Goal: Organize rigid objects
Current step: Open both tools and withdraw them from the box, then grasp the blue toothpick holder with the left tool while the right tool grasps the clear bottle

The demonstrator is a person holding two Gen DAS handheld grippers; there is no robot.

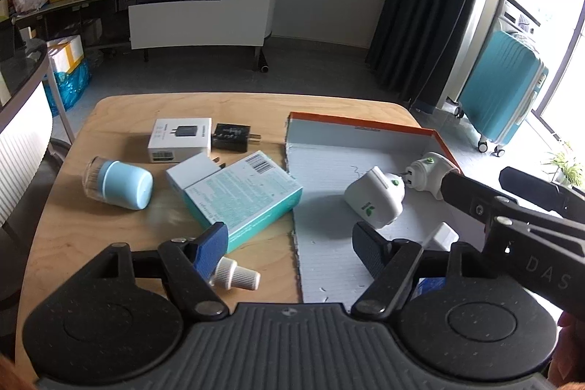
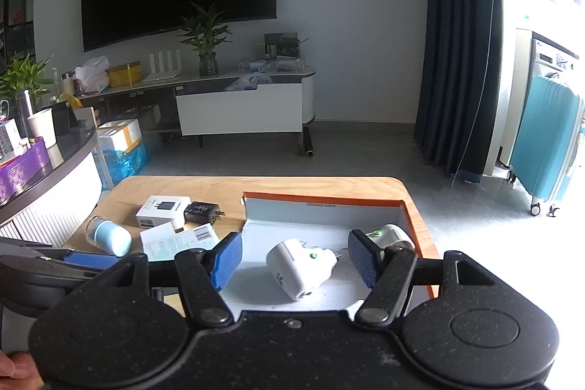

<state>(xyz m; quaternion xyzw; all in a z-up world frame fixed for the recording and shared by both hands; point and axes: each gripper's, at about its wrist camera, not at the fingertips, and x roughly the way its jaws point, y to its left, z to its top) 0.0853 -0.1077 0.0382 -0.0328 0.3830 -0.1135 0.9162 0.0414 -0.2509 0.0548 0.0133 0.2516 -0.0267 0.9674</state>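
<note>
An orange-rimmed shallow box point(image 1: 365, 126) lies on the right of the wooden table point(image 1: 109, 214). Two white plug-in devices with green dots point(image 1: 376, 200) point(image 1: 427, 172) lie in it, also in the right wrist view point(image 2: 298, 265) point(image 2: 389, 234). A small white block point(image 1: 443, 235) lies in it too. On the table lie a teal box point(image 1: 243, 198), a white charger box point(image 1: 181, 138), a black charger point(image 1: 232, 137), a blue-capped jar point(image 1: 119, 183) and a white dropper cap point(image 1: 237, 276). My left gripper point(image 1: 290, 243) is open, empty, over the box's left edge. My right gripper point(image 2: 295, 258) is open, empty, above the box; it also shows in the left wrist view point(image 1: 519, 192).
The box fills the table's right half point(image 2: 416, 207). A teal suitcase point(image 1: 504, 90) stands on the floor to the right. A TV stand point(image 1: 197, 21) with a plant stands along the far wall. A counter point(image 2: 47, 178) with clutter lies to the left.
</note>
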